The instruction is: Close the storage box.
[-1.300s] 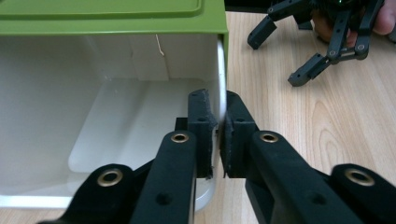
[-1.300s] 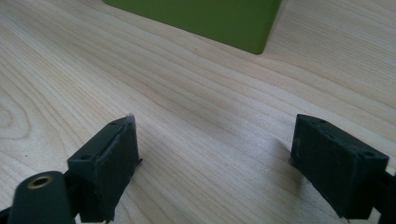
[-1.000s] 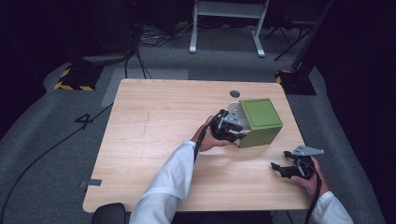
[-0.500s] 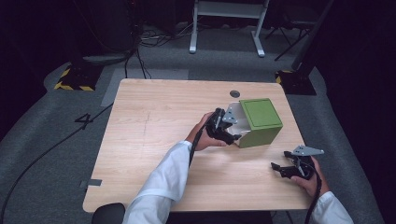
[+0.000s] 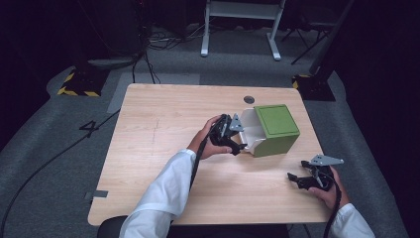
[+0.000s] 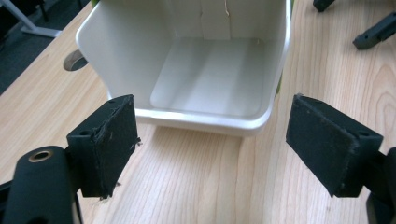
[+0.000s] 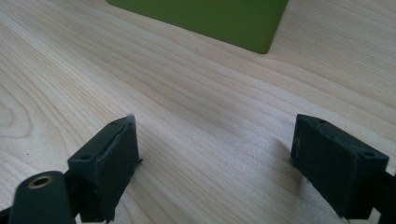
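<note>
Over the wooden table [image 5: 163,129] from the high view, a green box [image 5: 276,129] lies tipped on its side toward the right half of the board, at about two o'clock from the table's centre, its white open mouth facing nine o'clock. The left gripper [image 5: 236,144] sits right at that mouth, held in a hand [image 5: 210,144] whose white sleeve [image 5: 163,191] comes up from six o'clock. From the left gripper view, the jaws of the left gripper [image 6: 210,144] stand wide apart with nothing between them, and the box's white rim [image 6: 201,119] lies just ahead of the pads at twelve o'clock, the hollow white inside [image 6: 210,79] plain to see, empty. A round hole in the tabletop [image 5: 249,99] shows just beyond the box at twelve o'clock. Down at the table's near right corner, around four o'clock, the right gripper [image 5: 297,179] rests low over the wood, well apart from the box, grey plate on top. From the right gripper view, its jaws are spread wide too, the right gripper [image 7: 212,158] holding nothing, bare wood grain between the pads, and the box's green wall [image 7: 205,16] sits off at twelve o'clock.
</note>
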Demonstrator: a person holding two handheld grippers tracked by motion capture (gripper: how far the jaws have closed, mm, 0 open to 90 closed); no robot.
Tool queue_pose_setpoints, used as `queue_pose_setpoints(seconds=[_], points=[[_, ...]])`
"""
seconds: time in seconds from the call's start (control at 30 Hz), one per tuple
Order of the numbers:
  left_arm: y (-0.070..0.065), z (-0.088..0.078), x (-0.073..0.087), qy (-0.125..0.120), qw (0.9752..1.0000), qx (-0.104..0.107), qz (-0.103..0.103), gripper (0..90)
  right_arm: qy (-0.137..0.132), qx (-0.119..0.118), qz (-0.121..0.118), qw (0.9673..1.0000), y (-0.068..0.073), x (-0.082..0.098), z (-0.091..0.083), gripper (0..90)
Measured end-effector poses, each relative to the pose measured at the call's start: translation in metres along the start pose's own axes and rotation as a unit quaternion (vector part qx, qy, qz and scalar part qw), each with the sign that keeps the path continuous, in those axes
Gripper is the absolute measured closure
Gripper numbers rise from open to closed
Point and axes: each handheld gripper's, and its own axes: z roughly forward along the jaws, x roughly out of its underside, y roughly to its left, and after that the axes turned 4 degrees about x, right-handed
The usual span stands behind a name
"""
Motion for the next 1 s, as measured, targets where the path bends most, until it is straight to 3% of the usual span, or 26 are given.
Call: queue_pose_setpoints(seconds=[0.27,0.3,0.47,0.7,0.83,1.0], points=[[-0.003,-0.012,0.010,0.020,0.9997,-0.015,0.004,16.9,0.000,0.000,0.000,1.0000,0.000,0.000,0.000,15.0],[-0.004,-0.016,0.015,0.032,0.9990,-0.028,0.015,16.9,0.000,0.000,0.000,1.0000,0.000,0.000,0.000,15.0],[-0.005,-0.025,0.024,0.043,0.9979,-0.044,0.020,16.8,0.000,0.000,0.000,1.0000,0.000,0.000,0.000,15.0],[-0.003,-0.042,0.044,0.058,0.9969,-0.053,0.007,16.8,0.000,0.000,0.000,1.0000,0.000,0.000,0.000,15.0],[-0.004,-0.053,0.060,0.067,0.9954,-0.068,0.008,17.2,0.000,-0.001,0.000,1.0000,0.000,0.000,-0.001,15.0],[-0.007,-0.067,0.074,0.069,0.9952,-0.069,0.000,17.2,0.000,-0.001,-0.001,1.0000,0.000,0.001,-0.001,15.0]])
